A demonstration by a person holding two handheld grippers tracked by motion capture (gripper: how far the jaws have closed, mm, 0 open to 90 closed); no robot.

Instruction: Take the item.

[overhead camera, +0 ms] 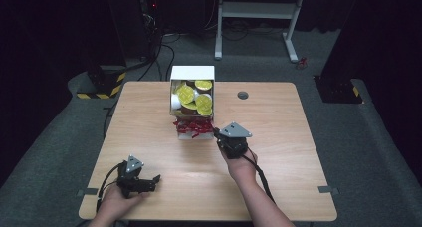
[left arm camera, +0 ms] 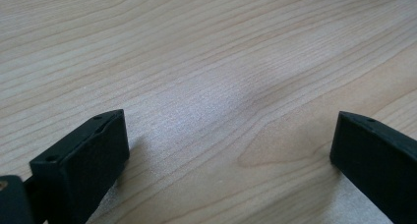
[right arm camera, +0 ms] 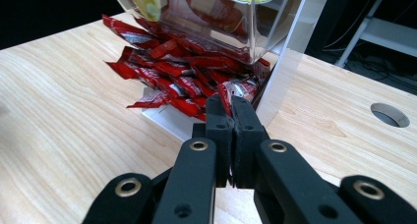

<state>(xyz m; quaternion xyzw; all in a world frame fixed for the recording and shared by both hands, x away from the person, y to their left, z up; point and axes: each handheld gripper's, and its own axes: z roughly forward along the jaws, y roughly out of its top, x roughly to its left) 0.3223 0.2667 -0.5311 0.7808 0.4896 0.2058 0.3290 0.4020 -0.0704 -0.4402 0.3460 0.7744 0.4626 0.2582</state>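
Wooden table (left arm camera: 206, 62), shut right gripper (right arm camera: 231, 108) pinching red packet (right arm camera: 238, 91)

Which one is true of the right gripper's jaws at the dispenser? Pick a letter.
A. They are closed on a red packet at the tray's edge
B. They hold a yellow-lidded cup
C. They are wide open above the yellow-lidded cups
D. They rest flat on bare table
A: in the right gripper view the right gripper has its jaws pressed together on a red packet at the dispenser tray.
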